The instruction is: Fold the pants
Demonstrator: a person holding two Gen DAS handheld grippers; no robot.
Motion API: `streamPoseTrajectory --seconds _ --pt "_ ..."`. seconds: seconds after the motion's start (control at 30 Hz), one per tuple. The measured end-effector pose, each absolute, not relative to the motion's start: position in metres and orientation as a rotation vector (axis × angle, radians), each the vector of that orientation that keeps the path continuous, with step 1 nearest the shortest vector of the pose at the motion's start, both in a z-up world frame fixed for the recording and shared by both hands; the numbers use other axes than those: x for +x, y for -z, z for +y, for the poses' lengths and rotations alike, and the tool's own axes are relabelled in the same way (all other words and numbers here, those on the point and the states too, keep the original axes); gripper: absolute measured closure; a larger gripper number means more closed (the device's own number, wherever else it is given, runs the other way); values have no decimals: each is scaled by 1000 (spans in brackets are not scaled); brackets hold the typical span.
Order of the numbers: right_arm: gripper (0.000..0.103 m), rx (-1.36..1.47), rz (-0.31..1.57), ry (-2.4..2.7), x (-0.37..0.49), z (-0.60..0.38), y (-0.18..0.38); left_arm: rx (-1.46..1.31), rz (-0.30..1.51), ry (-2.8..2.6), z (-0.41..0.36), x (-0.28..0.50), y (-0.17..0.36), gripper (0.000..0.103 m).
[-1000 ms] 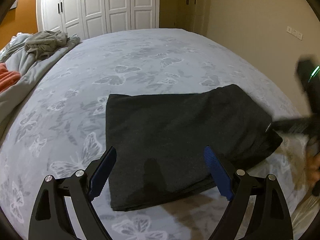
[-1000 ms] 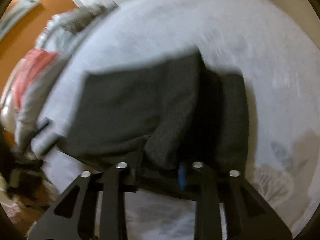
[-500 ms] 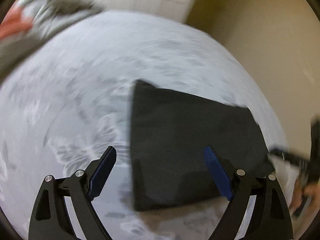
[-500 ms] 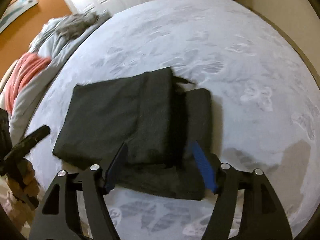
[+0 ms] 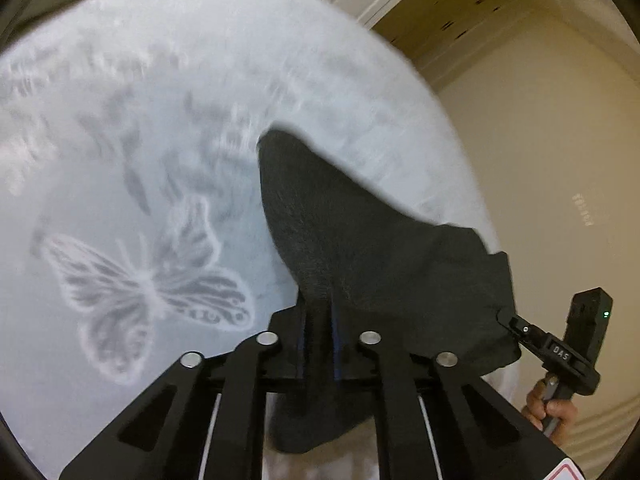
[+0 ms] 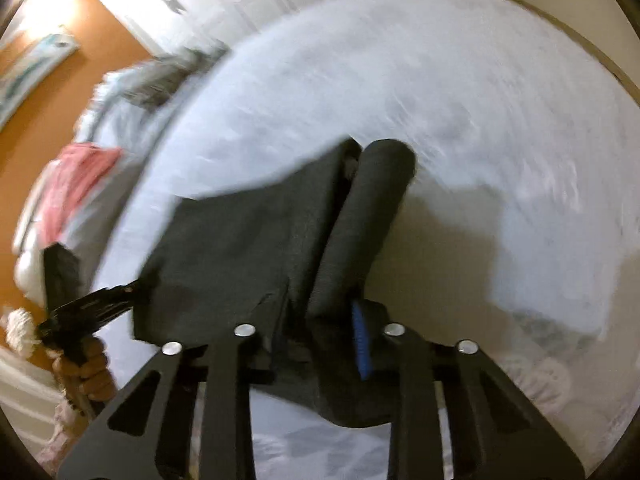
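The dark grey folded pants [image 5: 360, 256] hang lifted above the bed, stretched between both grippers. My left gripper [image 5: 320, 332] is shut on one near corner of the pants, cloth bunched between its blue pads. My right gripper [image 6: 320, 332] is shut on the other near corner [image 6: 248, 248], with a folded layer [image 6: 372, 208] rolled up beside it. The right gripper also shows in the left wrist view [image 5: 520, 328], clamped on the pants' edge. The left gripper shows in the right wrist view [image 6: 132, 292], clamped on the far corner.
The bed [image 5: 120, 160] has a pale sheet printed with butterflies [image 5: 148, 280]. A heap of grey and pink laundry [image 6: 80, 168] lies at the bed's far left. White wardrobe doors [image 6: 208, 4] stand behind. A beige wall [image 5: 560, 140] is to the right.
Both grippers were open over the flat folded pants. They have shut on the pants' near corners and lifted them off the sheet. Both views are blurred by motion.
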State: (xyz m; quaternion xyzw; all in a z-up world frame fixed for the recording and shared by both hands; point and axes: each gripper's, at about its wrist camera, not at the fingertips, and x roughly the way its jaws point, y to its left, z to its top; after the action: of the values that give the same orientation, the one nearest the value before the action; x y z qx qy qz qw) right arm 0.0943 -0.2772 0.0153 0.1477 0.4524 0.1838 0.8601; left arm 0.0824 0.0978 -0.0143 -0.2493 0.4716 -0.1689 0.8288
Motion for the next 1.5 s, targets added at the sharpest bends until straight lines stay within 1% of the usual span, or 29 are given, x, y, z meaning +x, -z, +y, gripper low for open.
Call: streamPoseTrajectory --seconds 0.07,0.1,0.13,0.17,0.2,0.27,0.3,0.33,0.37,0.4,0.43,0.5,0.53,0.57,0.67,0.7,0.73,0.9,1.03,1.2,1.27,1.3,1.37,1.4,1.5 --pt "82 214 967 -388 92 -268 -14 -504 990 351 110 68 2 98" --pt "72 124 1007 -307 92 -264 -3 -440 1007 311 112 66 5 98" --pt "52 69 1031 -218 92 -265 6 -382 1026 278 110 65 10 97" --pt "45 24 1052 -131 93 -267 14 -326 1051 242 106 64 19 97" --pt "45 12 1060 -97 91 -269 16 -285 1065 207 103 62 25 97" --pt "45 62 1020 -164 80 -272 5 -161 1031 121 94 51 27 96" --pt "43 89 980 -204 75 -269 -6 -78 993 91 85 43 22 94" --pt "35 98 949 -228 71 -265 -13 -34 967 84 79 37 18 78" --pt "33 95 937 -240 70 -260 -15 15 922 82 70 30 11 56" --pt "32 82 945 -252 73 -252 -14 35 889 81 67 25 5 48" --pt "32 77 961 -255 77 -247 -10 61 837 86 57 19 -2 44" --pt "32 89 1017 -265 90 -234 5 108 801 99 46 22 -8 44" --pt "39 100 1042 -269 94 -231 11 130 789 108 40 22 -10 44" --pt "43 112 1063 -274 97 -229 17 133 787 112 39 27 -11 44" --pt "47 133 1091 -281 103 -226 29 98 831 141 39 35 -8 44" --pt "55 126 1088 -285 102 -225 29 92 842 148 38 38 -6 44" --pt "59 119 1079 -278 101 -225 27 95 843 149 37 36 -7 44" --pt "67 79 1040 -276 97 -219 14 119 826 151 30 28 -7 44" --pt "66 56 1057 -283 100 -216 13 118 830 153 27 29 -6 44" --pt "67 14 1067 -272 101 -212 17 133 825 148 22 30 -4 44" --pt "72 -7 1054 -261 99 -211 13 136 828 152 19 31 -3 44" --pt "72 -12 1048 -262 98 -212 12 138 828 152 18 31 -3 44" --pt "72 2 1036 -260 97 -215 8 140 827 156 16 32 -3 44" --pt "70 3 1044 -266 97 -216 8 140 827 157 15 32 -3 44" --pt "69 8 1052 -281 94 -216 7 143 828 158 11 34 -3 44"
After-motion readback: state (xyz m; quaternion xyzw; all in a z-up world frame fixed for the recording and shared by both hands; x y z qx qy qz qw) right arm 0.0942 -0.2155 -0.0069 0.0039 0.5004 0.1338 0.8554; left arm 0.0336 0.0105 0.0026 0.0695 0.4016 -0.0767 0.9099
